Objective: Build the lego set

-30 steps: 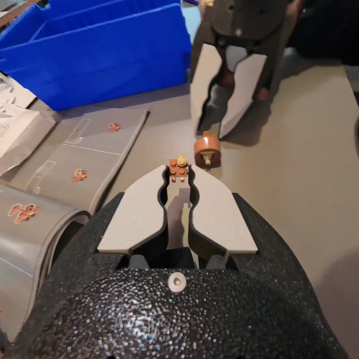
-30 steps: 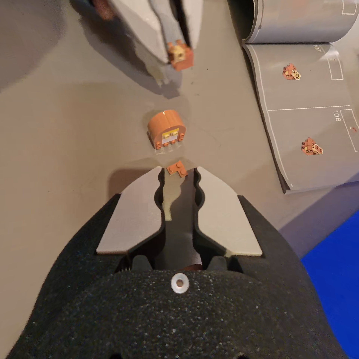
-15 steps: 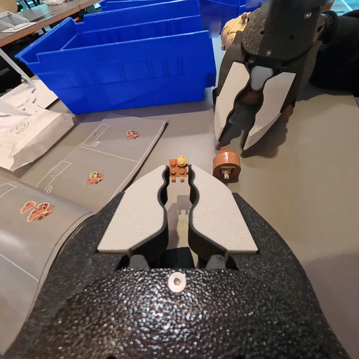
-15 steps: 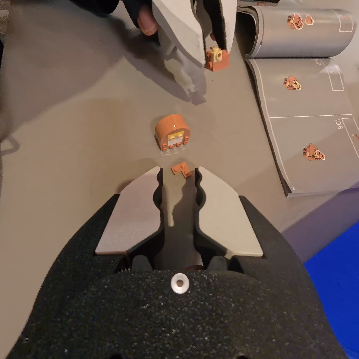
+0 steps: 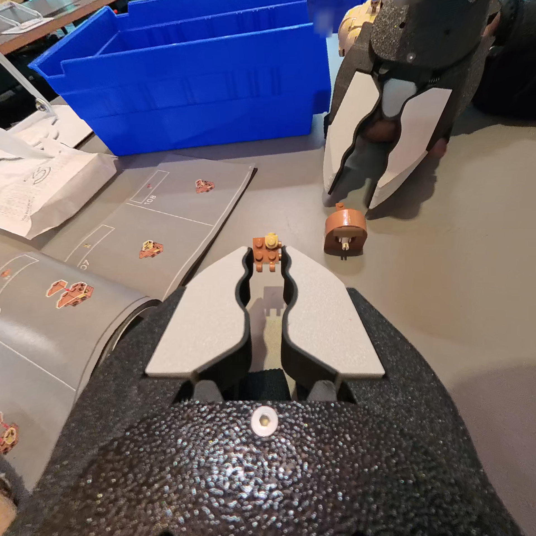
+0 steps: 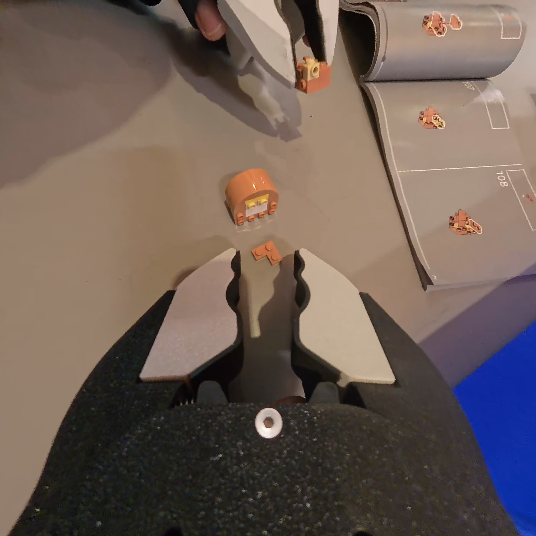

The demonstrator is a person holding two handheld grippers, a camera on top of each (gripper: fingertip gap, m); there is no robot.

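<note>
- The grey surface (image 5: 435,290) carries everything here. Blue plastic bins (image 5: 188,95) stand along its far edge, well apart from both tools.
- An open instruction booklet (image 5: 162,220) lies flat to the left of the left tool, its near pages curling up. It shows printed drawings of small brown brick builds. A crumpled white paper bag (image 5: 43,185) rests beside it, against the bins.
- The right tool (image 6: 266,252) points down at the surface with its fingers parted and nothing between the pads. They stand a little wider than a moment ago.
- The left tool (image 5: 266,249) is clenched on a small brown brick assembly (image 5: 265,252), a pad pressing on each side. It is held clear above the surface and throws a shadow beneath. Seen from the right wrist, a person's fingertip (image 6: 210,23) shows beside that tool.
- A rounded brown brick assembly (image 6: 251,191) sits on the surface between the two tools. It is just ahead of the right tool's tips and touches neither tool. A row of studs and a pale yellow insert face the right tool.
- The small brown brick assembly carries a tan round stud piece at its top corner and two little clip feet that hang below.
- An L-shaped brown plate (image 6: 266,255) lies flat on the surface between the right tool's fingertips. There is a gap on each side, the right one narrower, and neither pad touches it. It sits just short of the rounded assembly.
</note>
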